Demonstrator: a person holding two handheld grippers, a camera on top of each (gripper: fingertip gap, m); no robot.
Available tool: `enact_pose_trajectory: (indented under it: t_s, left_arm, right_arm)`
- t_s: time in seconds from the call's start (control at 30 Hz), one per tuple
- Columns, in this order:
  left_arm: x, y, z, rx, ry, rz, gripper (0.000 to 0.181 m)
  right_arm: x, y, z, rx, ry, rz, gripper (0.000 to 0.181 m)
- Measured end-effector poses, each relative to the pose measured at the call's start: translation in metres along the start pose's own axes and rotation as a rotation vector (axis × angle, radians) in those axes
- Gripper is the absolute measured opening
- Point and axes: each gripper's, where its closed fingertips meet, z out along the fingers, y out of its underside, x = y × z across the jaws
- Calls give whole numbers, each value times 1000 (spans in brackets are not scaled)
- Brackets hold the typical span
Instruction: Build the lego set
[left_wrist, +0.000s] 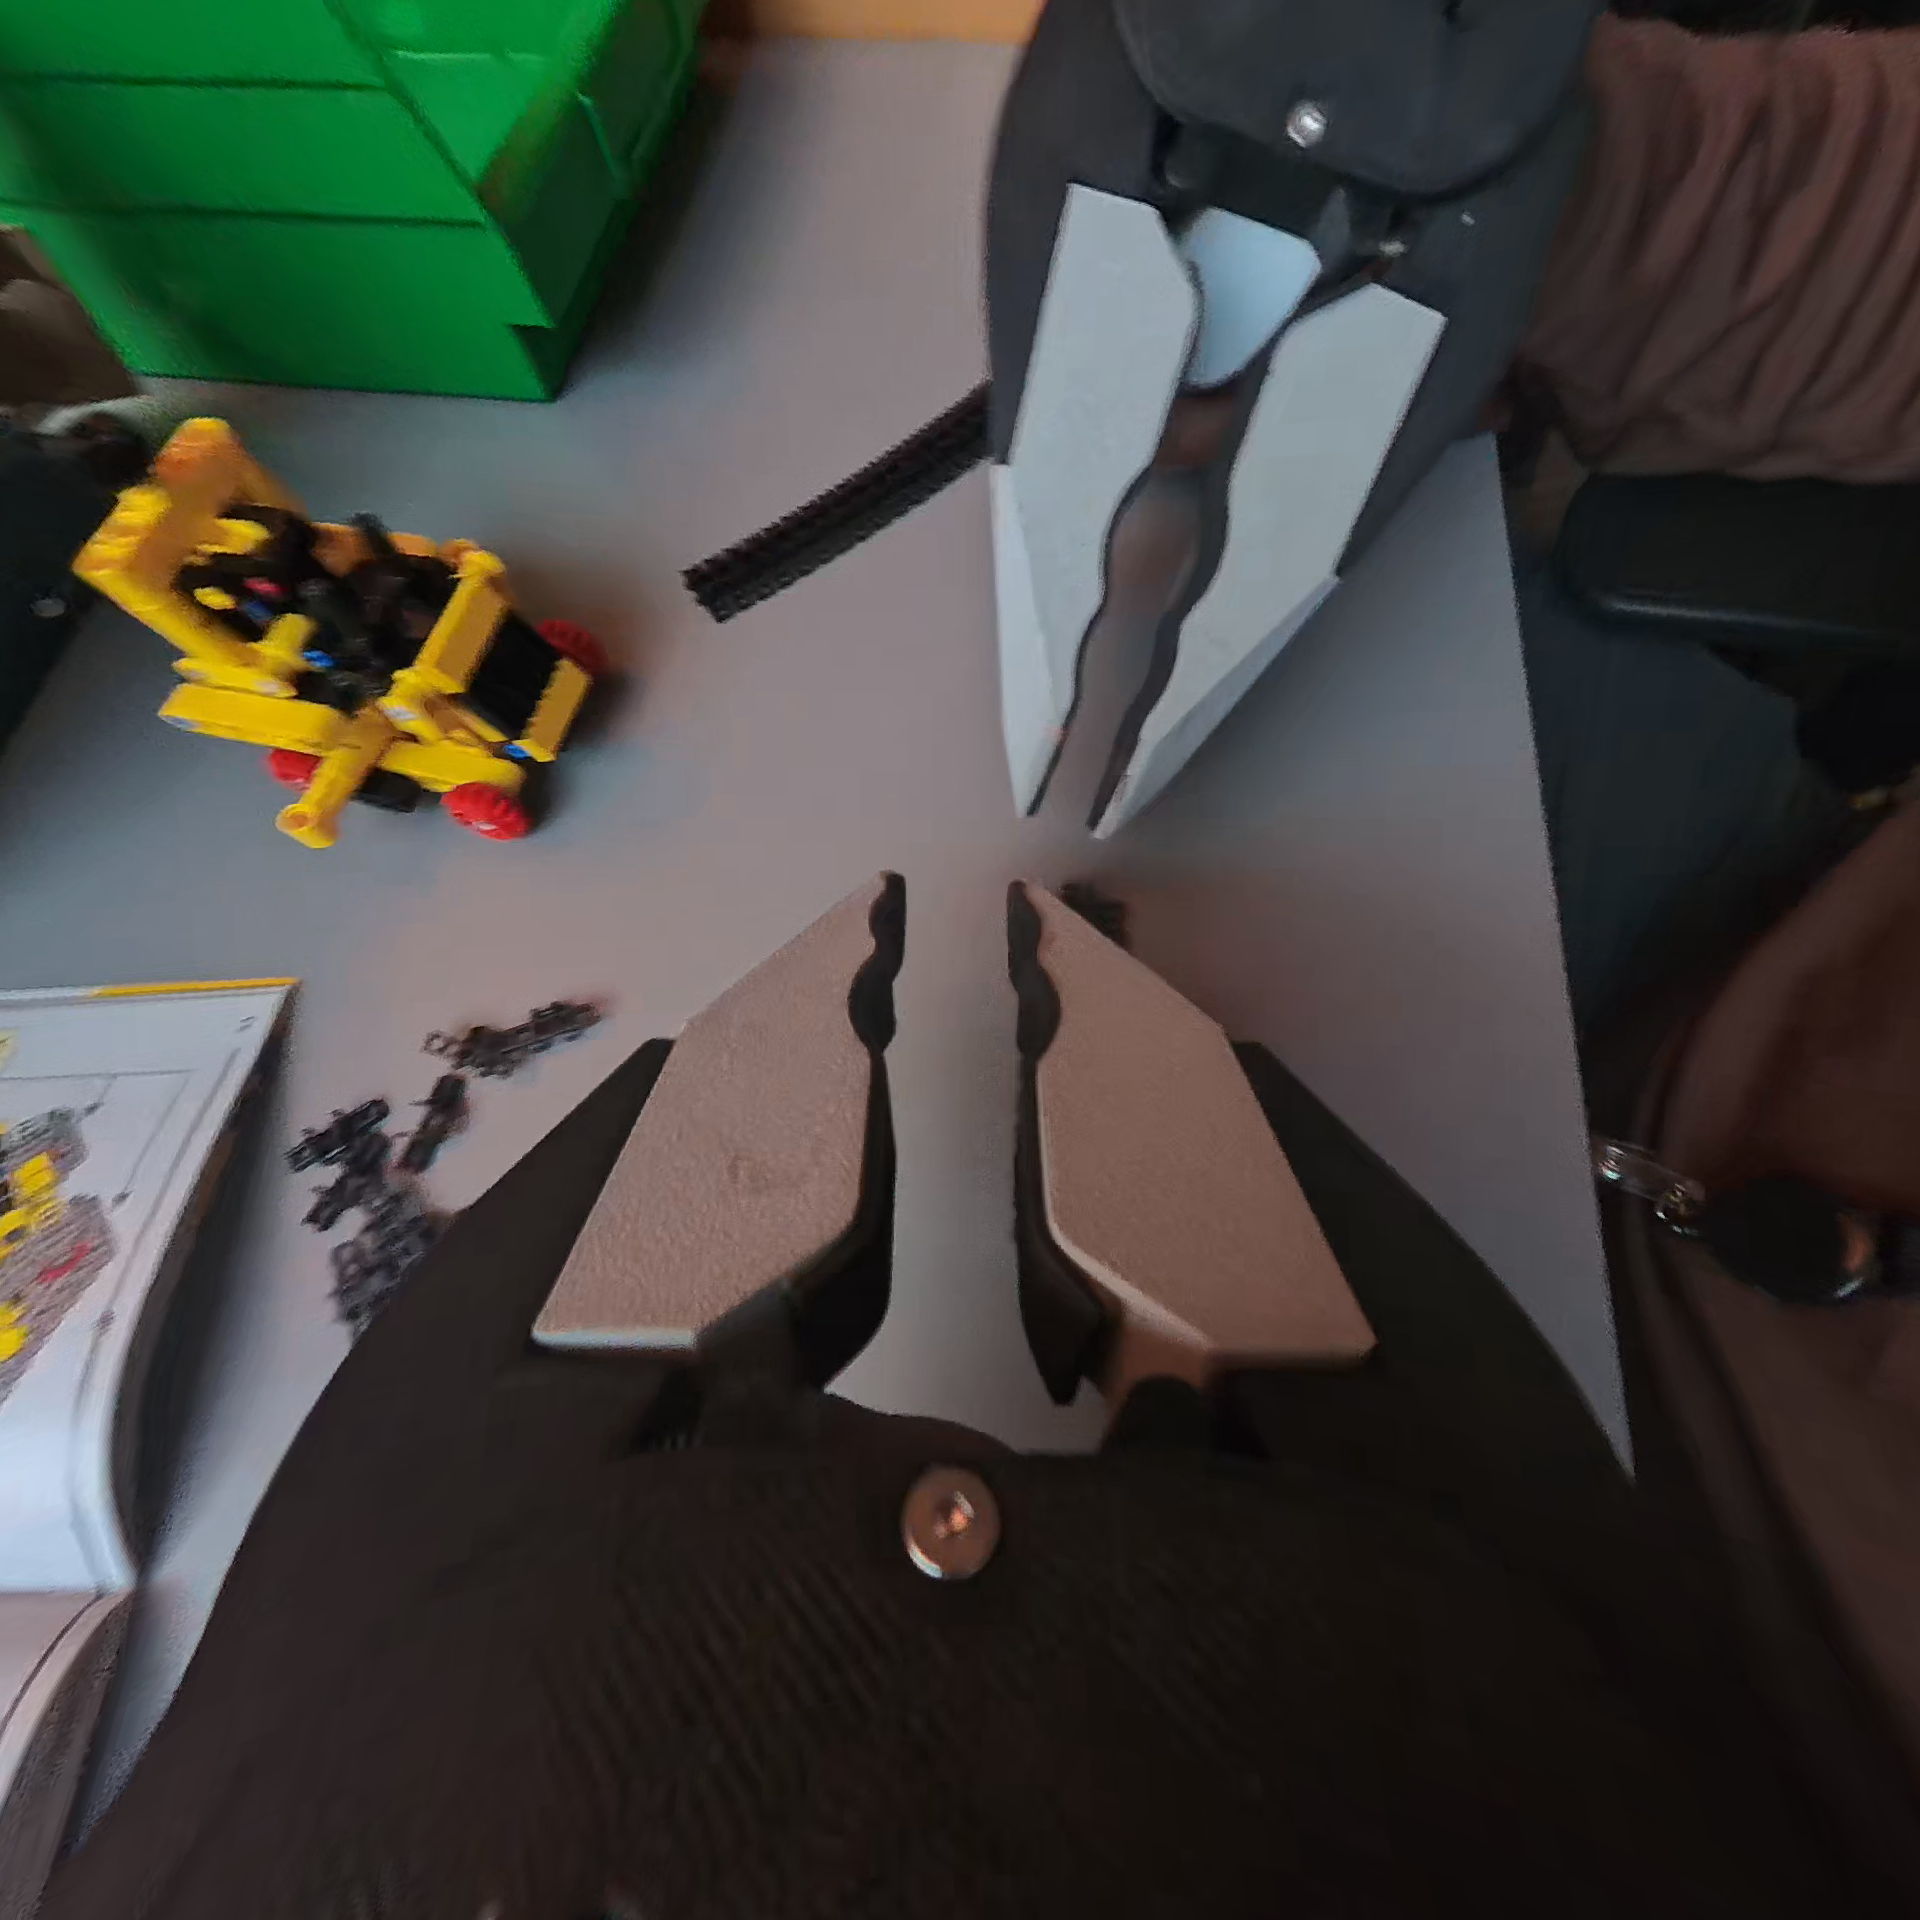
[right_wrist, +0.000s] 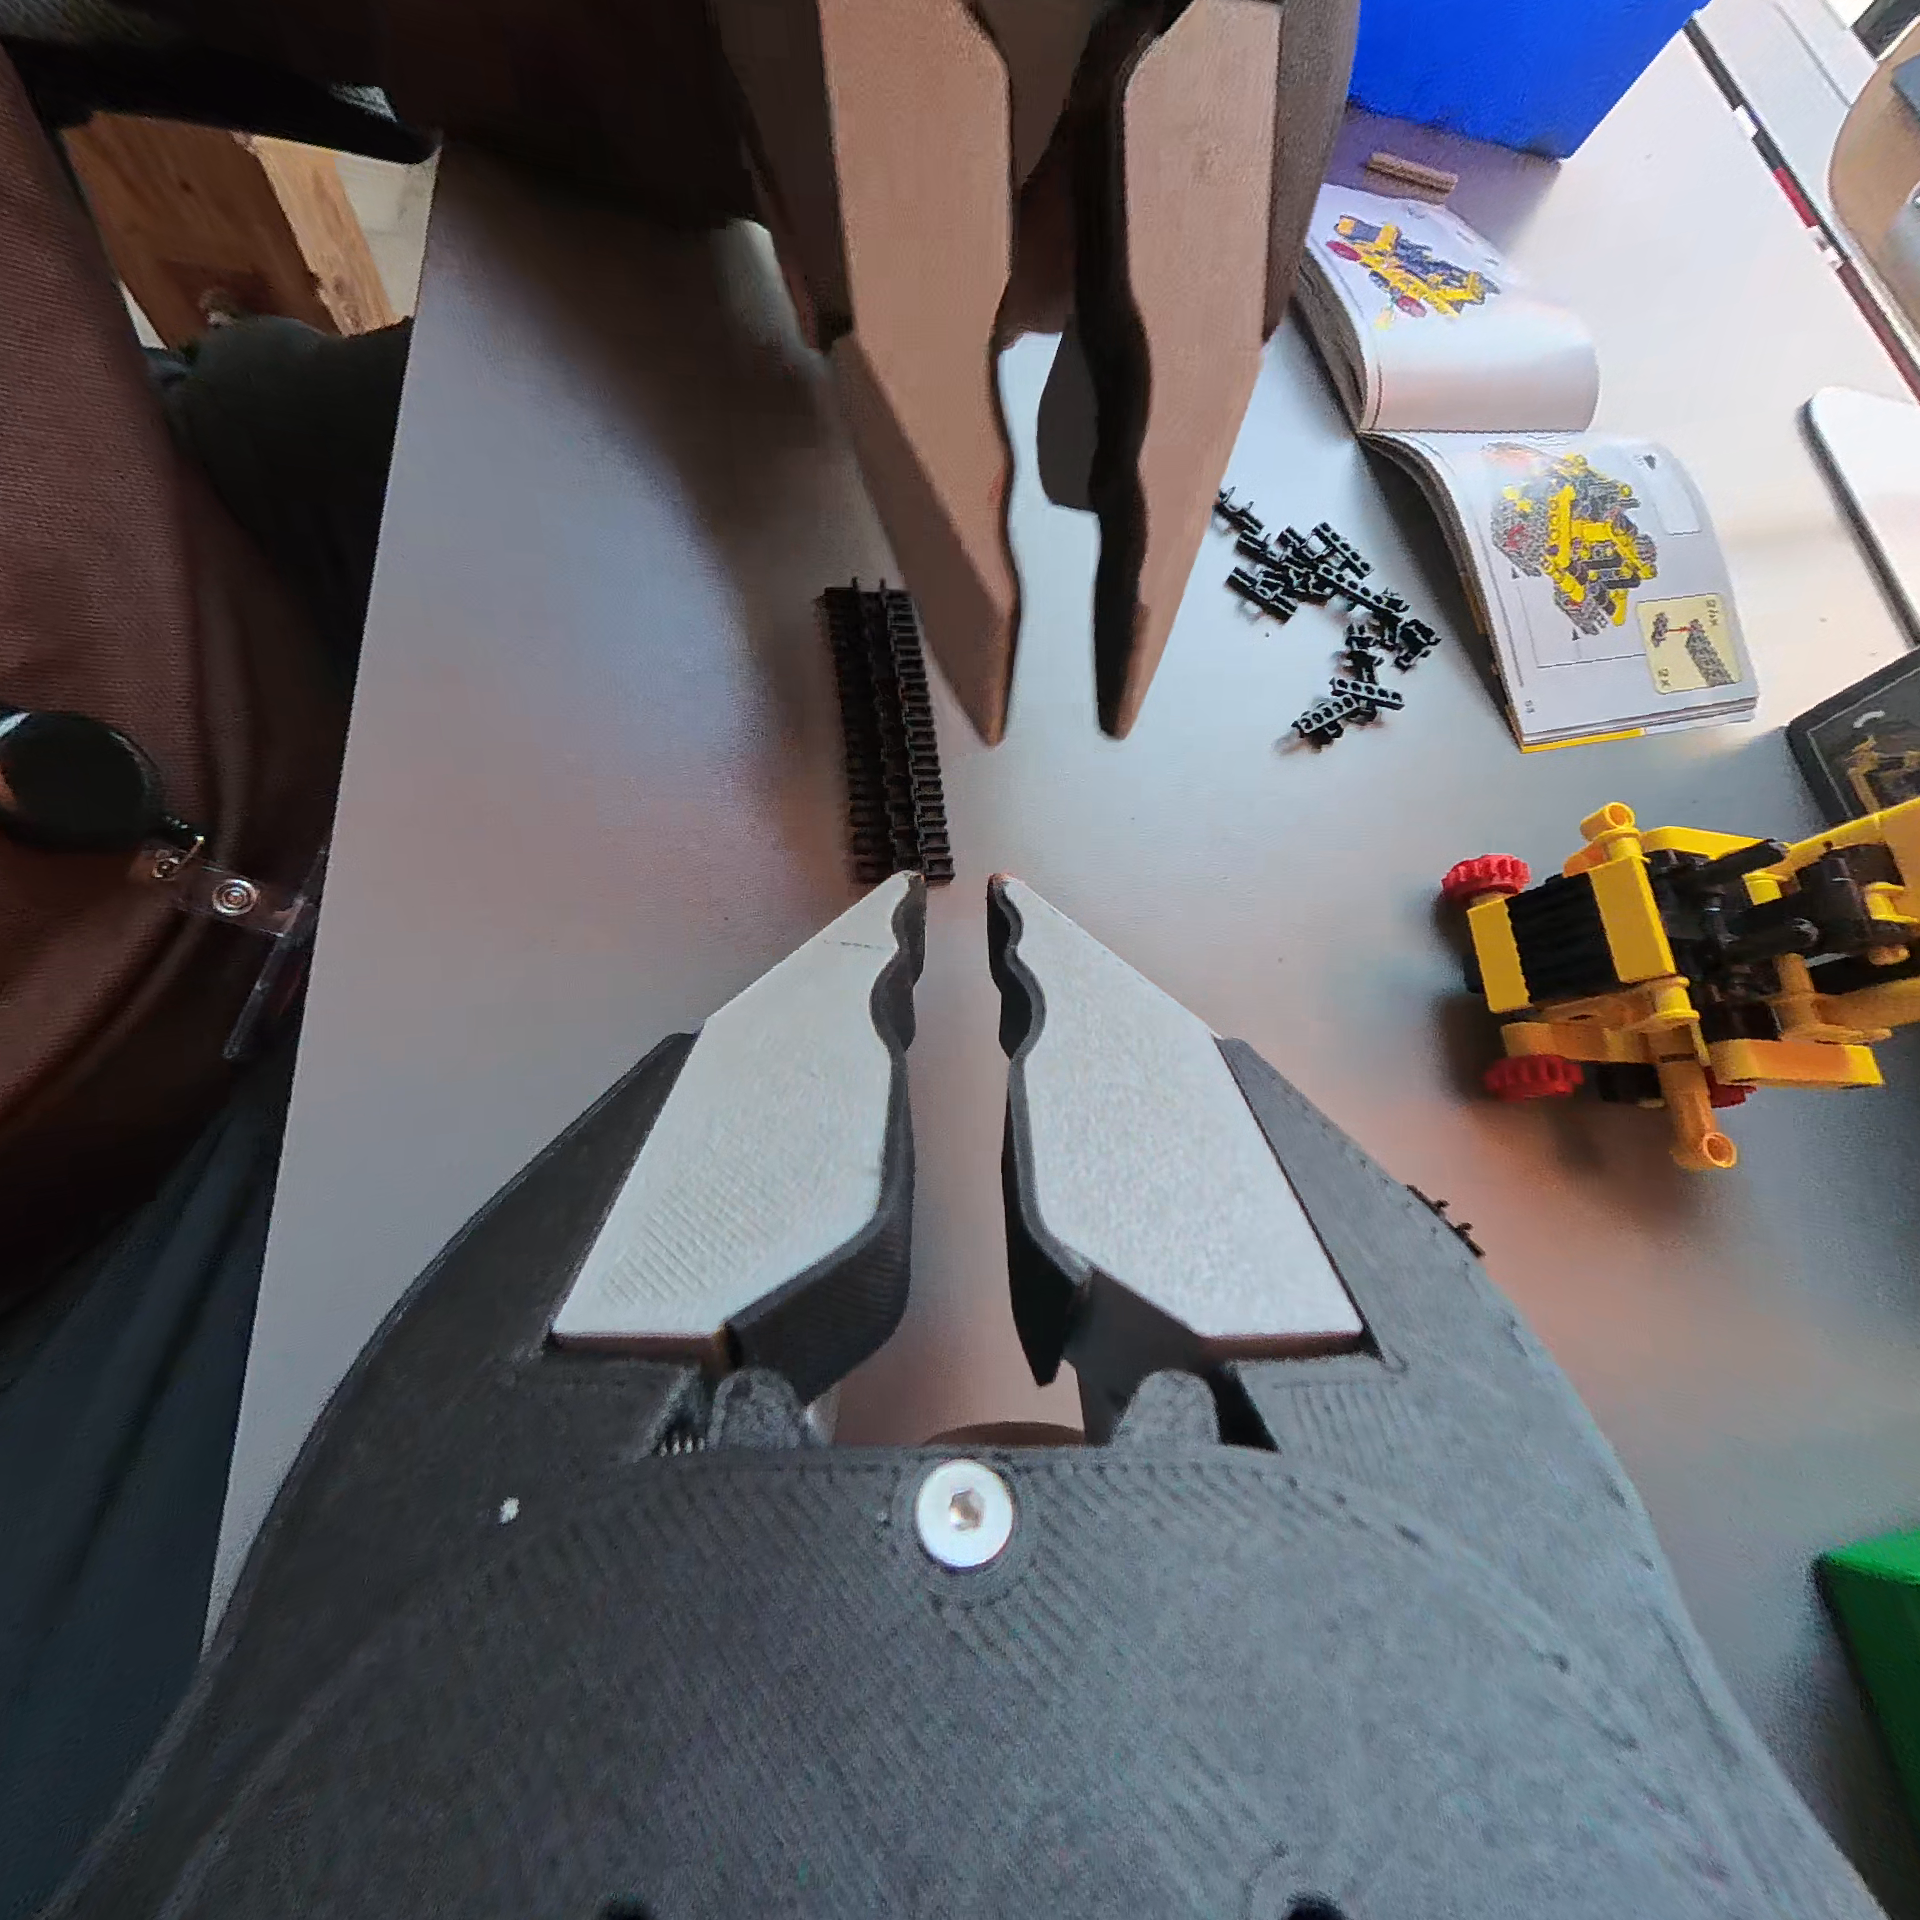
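Partly built yellow and black lego vehicle (right_wrist: 1704, 966) resting on the grey tabletop (right_wrist: 623, 520), off to one side of both tools; red toothed wheels at its corners, a ribbed black block at one end, yellow beams forming a frame over a black core, one yellow axle piece sticking out low at its side; same model (left_wrist: 343, 634) seen in the left wrist view in front of a green box (left_wrist: 312, 177). Assembled black track strip (right_wrist: 891, 732) lying flat and straight near the tabletop's edge, ladder-like in its linked segments, just beside the left tool's tip; partly hidden behind the right tool in the left wrist view (left_wrist: 831, 509). Loose black track links (right_wrist: 1330, 623) scattered in a small heap between the strip and an open instruction booklet (right_wrist: 1590, 582); same heap (left_wrist: 405, 1143) beside the booklet (left_wrist: 104, 1247) at the left tool's flank. Left tool (left_wrist: 956, 894) parted a little with nothing between its tips; right tool (right_wrist: 956, 883) likewise slightly apart and empty; the two pointed tip to tip, close but not touching, above bare tabletop. Brown-clad person seated at the tabletop's edge, a black badge reel (right_wrist: 73, 779) clipped on.
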Motion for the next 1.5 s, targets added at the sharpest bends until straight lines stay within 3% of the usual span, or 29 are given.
enact_pose_trajectory:
  t_s: [0.1, 0.23, 0.37, 0.47, 0.63, 0.77, 1.0, 1.1, 1.33, 1.5]
  left_arm:
    - [-35, 2, -21, 16, -123, -31, 15]
    - [-102, 21, -67, -5, -393, -82, 8]
    - [-94, 44, -66, -67, -269, -136, 11]
    - [-98, 62, -65, -173, -315, -60, 9]
    - [-88, 82, -53, -277, -261, -74, 11]
    - [-90, 83, -52, -296, -294, -61, 3]
    - [-51, 69, -36, -285, -139, 7, 3]
    - [-31, 51, -13, -243, -88, 25, 3]
    - [-3, 12, 33, -201, -113, 58, 10]
    - [-19, -10, 20, -67, -184, -5, 13]
  right_arm:
    - [5, -2, -2, 17, 39, 3, 9]
    - [11, -3, -4, 34, 61, 33, 15]
    - [11, -1, -2, 17, 52, 45, 16]
    - [11, 1, -1, 2, 47, 51, 17]
    - [13, 0, -2, 13, 46, 64, 16]
    - [12, 0, -2, 11, 51, 58, 16]
    - [11, 0, -1, 6, 51, 44, 16]
    - [11, 2, 1, -7, 49, 48, 15]
    - [27, 9, 0, -41, 138, 63, 6]
    - [30, 12, -3, -45, 163, 51, 0]
